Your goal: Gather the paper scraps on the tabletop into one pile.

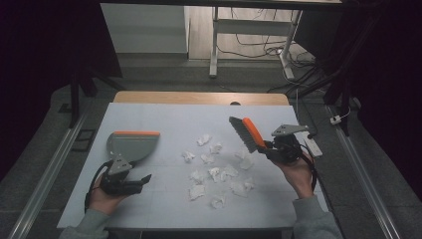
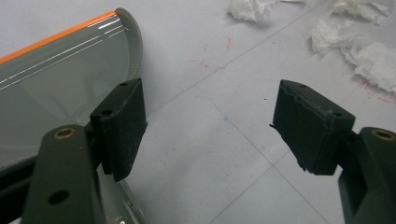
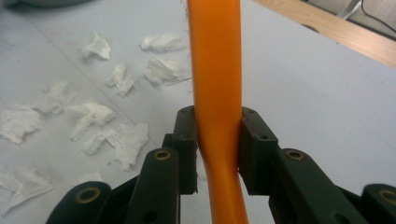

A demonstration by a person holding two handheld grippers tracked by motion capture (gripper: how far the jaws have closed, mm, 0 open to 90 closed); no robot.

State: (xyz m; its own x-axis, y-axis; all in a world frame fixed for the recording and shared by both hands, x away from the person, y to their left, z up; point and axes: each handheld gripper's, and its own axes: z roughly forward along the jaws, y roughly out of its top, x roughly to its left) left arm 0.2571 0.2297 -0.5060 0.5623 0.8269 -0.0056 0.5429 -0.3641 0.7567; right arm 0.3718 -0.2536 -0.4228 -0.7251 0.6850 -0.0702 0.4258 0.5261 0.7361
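A grey dustpan (image 1: 130,144) with an orange lip lies on the white table (image 1: 164,117) at the left; in the left gripper view the dustpan (image 2: 56,79) sits beside the left jaw. My left gripper (image 1: 142,180) stands open just in front of the pan, and the left gripper (image 2: 210,126) has nothing between its jaws. My right gripper (image 1: 268,147) is shut on the orange handle of a hand brush (image 1: 245,133), held above the table at the right. In the right gripper view the gripper (image 3: 217,149) clamps the brush handle (image 3: 215,60). Several crumpled white paper scraps (image 1: 215,173) lie scattered mid-table.
A wooden strip (image 1: 199,97) runs along the table's far edge. Beyond it stand a white desk leg (image 1: 214,45) and cables on the floor. A white power strip (image 1: 313,144) lies by the right edge.
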